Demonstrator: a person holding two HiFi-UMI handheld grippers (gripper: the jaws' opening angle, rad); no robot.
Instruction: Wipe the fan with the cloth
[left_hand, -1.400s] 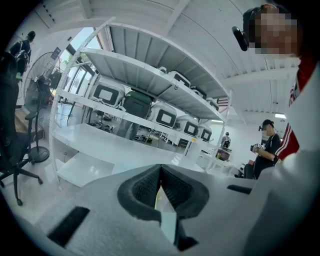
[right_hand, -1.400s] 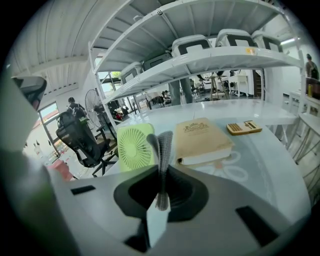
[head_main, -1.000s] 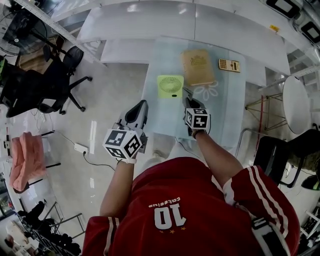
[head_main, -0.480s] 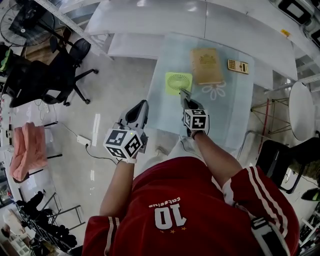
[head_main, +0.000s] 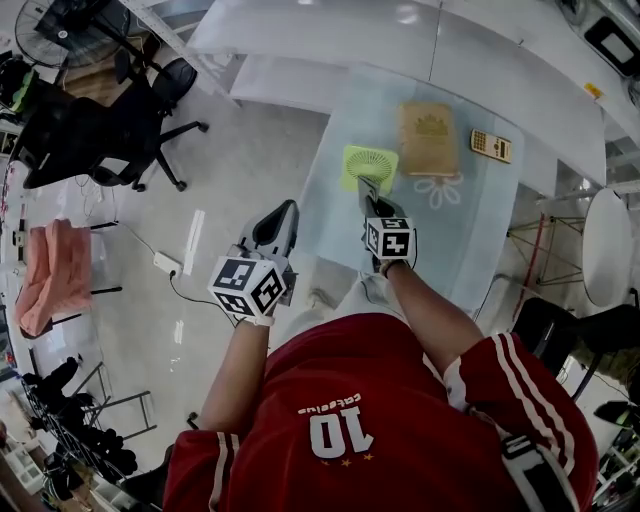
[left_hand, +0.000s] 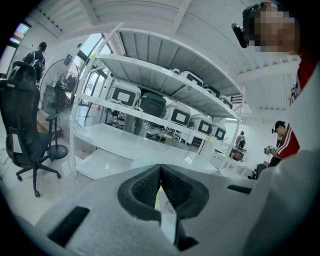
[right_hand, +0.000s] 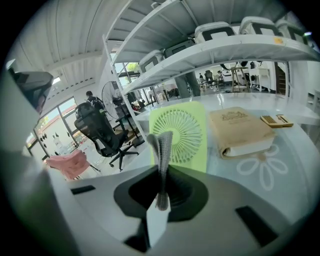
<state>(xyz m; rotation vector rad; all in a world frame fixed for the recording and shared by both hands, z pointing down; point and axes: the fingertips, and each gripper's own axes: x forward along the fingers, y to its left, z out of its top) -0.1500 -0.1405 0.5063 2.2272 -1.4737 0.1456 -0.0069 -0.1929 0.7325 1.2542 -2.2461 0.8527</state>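
Tan book (head_main: 427, 138) beside a small calculator (head_main: 490, 146) on the glass table (head_main: 480, 240); black office chair (head_main: 80, 145) well apart.

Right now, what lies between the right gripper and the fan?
Only the cloth pinched in the right gripper, poking toward the fan, with bare table below. The right gripper view shows this.

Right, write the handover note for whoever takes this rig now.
Left tool: shut, empty, held off the left side of the glass table.
Right tool: shut on the folded grey cloth, aimed at the green fan on the table, close to its near edge.
Done: cloth is in the tool.
Left: the wiping itself; whether the cloth touches the fan cannot be told.
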